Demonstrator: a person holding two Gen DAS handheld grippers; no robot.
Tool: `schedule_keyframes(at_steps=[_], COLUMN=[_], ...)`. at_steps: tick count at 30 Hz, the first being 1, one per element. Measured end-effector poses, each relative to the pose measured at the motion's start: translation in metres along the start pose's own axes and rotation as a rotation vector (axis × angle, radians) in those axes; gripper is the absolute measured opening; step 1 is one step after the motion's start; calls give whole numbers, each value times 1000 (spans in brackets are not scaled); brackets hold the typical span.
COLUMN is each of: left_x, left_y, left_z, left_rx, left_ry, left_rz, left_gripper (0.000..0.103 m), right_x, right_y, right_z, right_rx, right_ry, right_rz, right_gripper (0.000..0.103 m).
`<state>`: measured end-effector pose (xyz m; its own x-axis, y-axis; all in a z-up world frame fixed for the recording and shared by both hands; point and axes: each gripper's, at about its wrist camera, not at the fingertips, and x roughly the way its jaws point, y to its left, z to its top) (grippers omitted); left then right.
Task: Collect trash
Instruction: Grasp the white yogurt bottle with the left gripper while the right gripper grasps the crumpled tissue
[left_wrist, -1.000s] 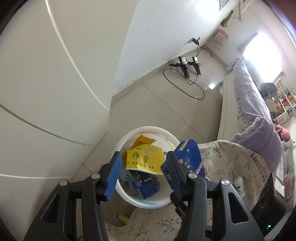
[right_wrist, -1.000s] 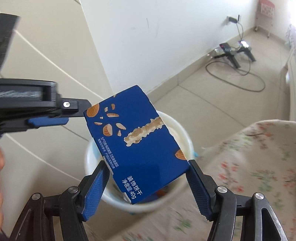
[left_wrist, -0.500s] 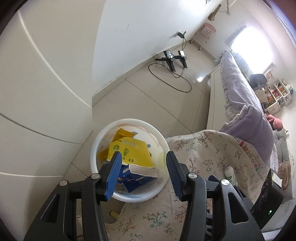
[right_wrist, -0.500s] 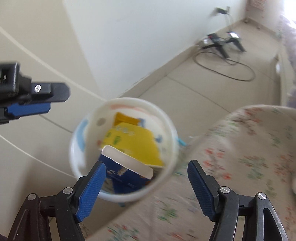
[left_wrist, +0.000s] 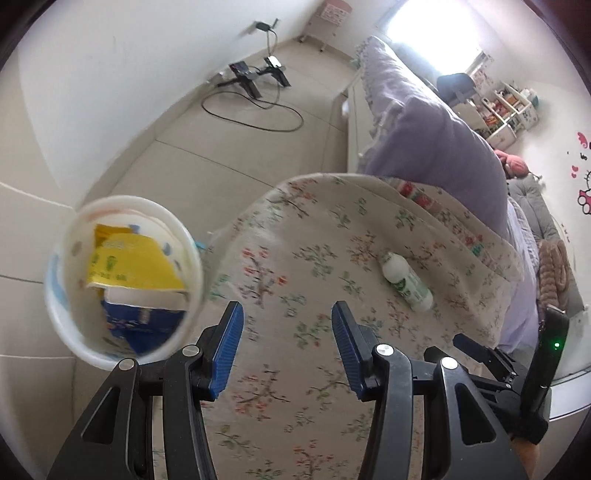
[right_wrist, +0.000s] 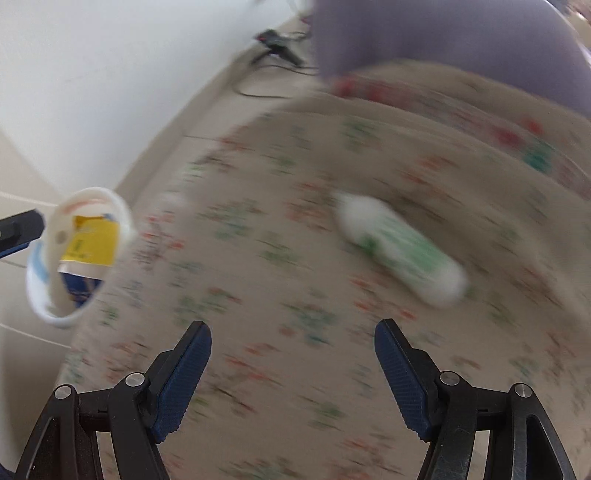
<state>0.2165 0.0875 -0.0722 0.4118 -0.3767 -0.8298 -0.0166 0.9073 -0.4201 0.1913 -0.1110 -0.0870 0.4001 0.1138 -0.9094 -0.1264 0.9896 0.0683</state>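
A white bin (left_wrist: 64, 325) stands on the floor at the left of the left wrist view, holding a yellow packet (left_wrist: 129, 262) and a blue biscuit box (left_wrist: 144, 325). It also shows in the right wrist view (right_wrist: 44, 306). A white and green bottle (left_wrist: 406, 286) lies on the floral cloth, up and to the right of my open, empty left gripper (left_wrist: 286, 328). In the blurred right wrist view the bottle (right_wrist: 402, 251) lies just beyond my open, empty right gripper (right_wrist: 293, 345).
The floral cloth (left_wrist: 295, 406) covers a rounded surface beside a purple-covered bed (left_wrist: 424, 122). A tripod and black cable (left_wrist: 255, 92) lie on the tiled floor by the white wall. My right gripper's body (left_wrist: 517, 387) shows at the lower right.
The right gripper opened and the blue box dropped into the bin. Both grippers then swung right, from over the bin to over the floral cloth near the bottle.
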Motion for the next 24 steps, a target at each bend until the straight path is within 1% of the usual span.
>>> schedule_keyframes(at_steps=[2,4,5,8,9,11,13,16,17,18,19,21,22,23,24], left_x=[17,32,38,57,63,72,82,96,100,105,110,119,121,122,124], left_y=[-17,-35,-44,-73,-81,-97,-111,-123,-125,-126,-127,-129,-129,-127,-128], left_z=[-8,-15,-18,-30,-34,-39,-43,-45,-46,-46,-44,-42,-40,-38,-36], left_rx=[-13,-17,-16,-3,1,14,19,0,-15,-31,-46,-68,-80,-96,-110], left_ry=[50,90,102,130,134,144,147,142,138,134,134,138,131,113,101], left_rz=[-72,-123,-134,-130,-133,-149,-152,-159,-164,-169,-171,-164,-154,-143,-139], left_gripper=[53,54,54,60,60,60,61,61,61,61,61,61,61,61,61], right_x=[-2,-4,-4,-3,-3,-1,1,6,10,17,21,27,29,28,25], right_y=[-31,-64,-78,-115,-125,-136,-145,-153,-152,-148,-146,-142,-140,-139,-138], right_z=[-10,-24,-29,-48,-55,-63,-71,-78,-80,-83,-84,-86,-88,-87,-85], right_rx=[46,100,121,174,187,200,224,253,248,237,230,219,211,196,190], right_ry=[24,48,59,94,106,124,138,157,169,187,201,219,220,213,210], right_rz=[-36,-84,-97,-111,-111,-106,-82,-44,-37,-25,-17,-3,3,-3,20], right_gripper=[76,76,76,76,76,76,76,75,70,62,57,34,32,13,9])
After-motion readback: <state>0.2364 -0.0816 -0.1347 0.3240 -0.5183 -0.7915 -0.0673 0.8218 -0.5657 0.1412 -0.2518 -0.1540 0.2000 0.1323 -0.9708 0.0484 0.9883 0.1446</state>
